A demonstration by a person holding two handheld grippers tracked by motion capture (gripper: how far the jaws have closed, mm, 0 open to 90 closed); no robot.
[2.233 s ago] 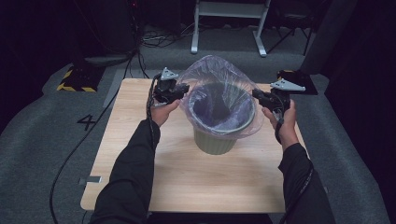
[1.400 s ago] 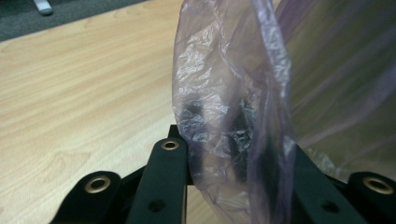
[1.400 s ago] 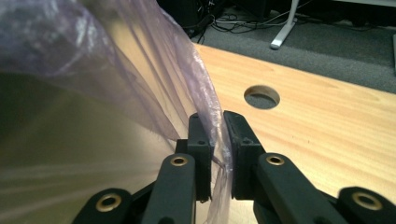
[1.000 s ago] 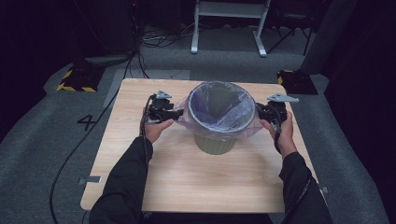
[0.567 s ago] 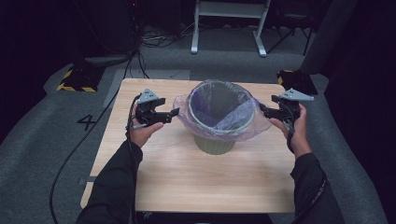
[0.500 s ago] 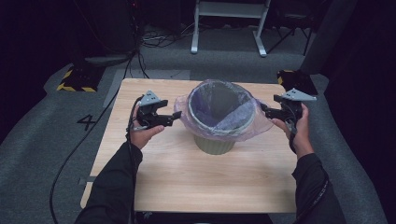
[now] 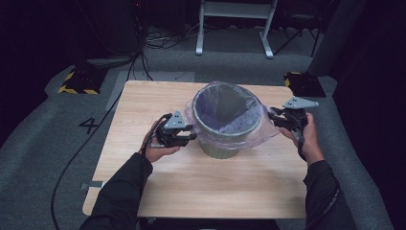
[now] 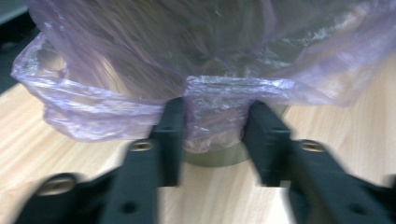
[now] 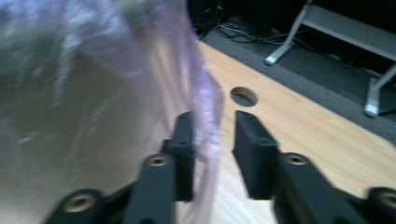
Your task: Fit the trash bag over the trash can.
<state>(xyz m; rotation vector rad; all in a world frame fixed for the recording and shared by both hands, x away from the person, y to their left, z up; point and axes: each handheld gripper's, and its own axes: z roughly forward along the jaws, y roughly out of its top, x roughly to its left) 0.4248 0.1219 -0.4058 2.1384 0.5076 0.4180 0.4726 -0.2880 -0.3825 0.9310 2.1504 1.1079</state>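
Note:
A green bin (image 7: 221, 149) stands mid-table, lined with a thin purple bag (image 7: 249, 125) whose hem hangs over the rim. My left gripper (image 7: 192, 136) is at the bin's left side. Its jaws have just been closing, and in the left gripper view (image 8: 215, 135) a bunched fold of bag (image 8: 215, 107) fills the gap between the pads, with the bin wall (image 8: 215, 157) behind. My right gripper (image 7: 273, 116) is at the bin's right side. Its jaws (image 9: 212, 140) have also been closing; the bag's hem (image 9: 203, 105) hangs against one pad, with a gap to the other.
The wooden table (image 7: 215, 191) has a round hole (image 9: 243, 96) near its far right edge. On the grey floor behind are a white-legged frame (image 7: 234, 28), cables, a yellow-striped block (image 7: 75, 82) and a black box (image 7: 304, 84).
The bag, first held ballooned above the bin, now lies down over the rim. Both hands drew outward, then the left gripper came back in, lower against the bin's side.

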